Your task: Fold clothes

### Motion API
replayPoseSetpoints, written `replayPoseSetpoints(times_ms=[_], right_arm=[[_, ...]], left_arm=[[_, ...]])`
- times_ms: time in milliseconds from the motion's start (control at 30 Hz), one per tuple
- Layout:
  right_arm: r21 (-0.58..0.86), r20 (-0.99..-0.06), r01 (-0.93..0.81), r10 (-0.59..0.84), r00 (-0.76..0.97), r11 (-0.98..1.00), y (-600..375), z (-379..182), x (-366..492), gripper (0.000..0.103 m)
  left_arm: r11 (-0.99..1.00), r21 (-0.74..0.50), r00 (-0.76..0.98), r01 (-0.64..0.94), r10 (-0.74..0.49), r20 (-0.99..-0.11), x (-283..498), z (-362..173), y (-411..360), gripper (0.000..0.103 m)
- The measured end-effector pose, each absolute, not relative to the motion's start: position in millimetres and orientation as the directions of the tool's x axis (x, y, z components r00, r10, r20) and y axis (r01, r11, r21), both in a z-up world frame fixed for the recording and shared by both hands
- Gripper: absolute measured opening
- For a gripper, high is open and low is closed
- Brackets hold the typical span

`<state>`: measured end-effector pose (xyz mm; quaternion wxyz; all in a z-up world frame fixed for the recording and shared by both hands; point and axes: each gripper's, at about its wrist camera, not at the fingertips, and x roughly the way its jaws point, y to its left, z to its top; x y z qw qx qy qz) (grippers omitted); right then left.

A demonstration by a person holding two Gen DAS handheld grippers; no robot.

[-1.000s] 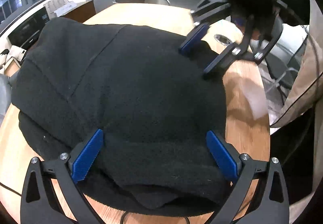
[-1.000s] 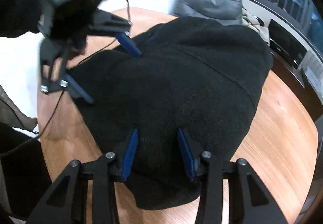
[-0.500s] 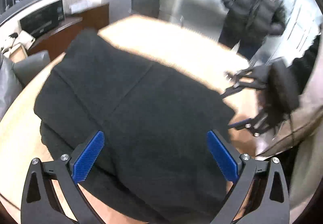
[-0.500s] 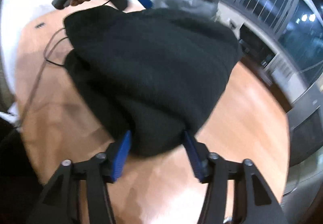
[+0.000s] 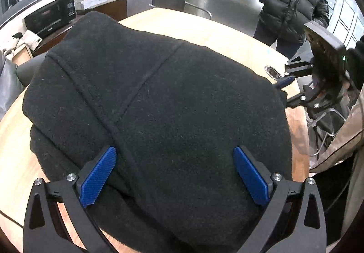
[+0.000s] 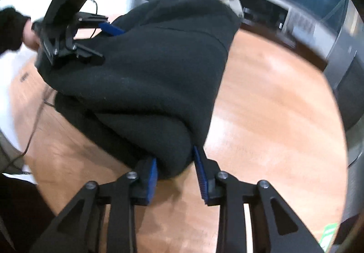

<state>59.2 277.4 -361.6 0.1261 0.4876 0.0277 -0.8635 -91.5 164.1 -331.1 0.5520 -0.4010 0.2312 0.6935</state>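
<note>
Your black fleece garment [image 5: 173, 105] lies bunched in thick folds across the round wooden table [image 5: 204, 27], covering most of the near half of it. Your left gripper [image 5: 175, 175] sits over the near edge of the fleece with its blue pads [image 5: 97, 176] spread wide; the cloth lies between and under them, but neither pad presses into it, so this one is released. From your right wrist camera, your right gripper [image 6: 176, 173] has its two blue pads close together on either side of a rounded corner of the folded fleece [image 6: 159, 84], and the fabric bulges out from between them, so it is clamped on the garment there. That pinched corner hangs just above the tabletop [image 6: 273, 116]. In the same view your left gripper [image 6: 91, 39] appears at the far side of the pile, touching the cloth. A person in a dark puffer jacket [image 5: 293, 0] stands beyond the table, and a thin cable [image 6: 34, 125] trails over the table's left edge
</note>
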Motion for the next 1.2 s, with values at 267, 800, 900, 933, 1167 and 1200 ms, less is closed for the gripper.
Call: replayPoseSetpoints(times_ms=[267, 800, 900, 933, 1167, 1200], right_arm=[[0.267, -0.681, 0.337, -0.424, -0.597, -0.903, 313, -276, 20, 0.057], [0.322, -0.628, 0.473, -0.559, -0.540, -0.820, 289, -304, -154, 0.057], [0.239, -0.768, 0.425, -0.438, -0.468, -0.873, 273, -344, -199, 0.057], [0.219, -0.809, 0.404, -0.396, -0.434, -0.888, 268, -360, -211, 0.054], [0.290, -0.763, 0.355, -0.439, -0.475, -0.889, 284, -347, -180, 0.052], [0.308, -0.737, 0.361, -0.461, -0.494, -0.880, 291, -337, -164, 0.054]], left_arm=[[-0.442, -0.270, -0.145, -0.855, 0.705, -0.694, -119, -255, 152, 0.103], [-0.591, -0.357, -0.135, -0.724, 0.628, -0.766, -172, -354, 167, 0.102], [-0.583, -0.348, -0.140, -0.734, 0.631, -0.763, -169, -357, 161, 0.102], [-0.585, -0.344, -0.144, -0.735, 0.630, -0.763, -168, -357, 159, 0.102], [-0.673, -0.396, -0.161, -0.625, 0.608, -0.778, -146, -331, 121, 0.103], [-0.685, -0.412, -0.158, -0.600, 0.607, -0.779, -142, -330, 110, 0.103]])
